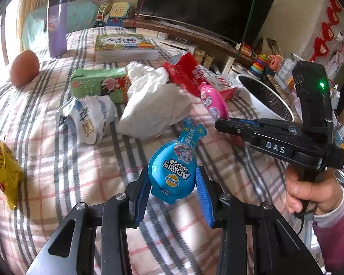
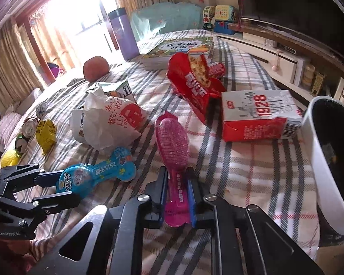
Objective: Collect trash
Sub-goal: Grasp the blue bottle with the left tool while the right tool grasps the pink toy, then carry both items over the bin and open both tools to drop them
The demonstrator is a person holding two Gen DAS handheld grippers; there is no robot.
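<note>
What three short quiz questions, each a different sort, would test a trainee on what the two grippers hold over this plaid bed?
1. True or false: the left gripper is closed on a blue snack pack.
2. Which colour is the pack in the right gripper: A green, B pink, C yellow?
3. Fill in: the white bin stands at the bed's ____ edge in the right wrist view.

Key: 1 true; 2 B; 3 right.
</note>
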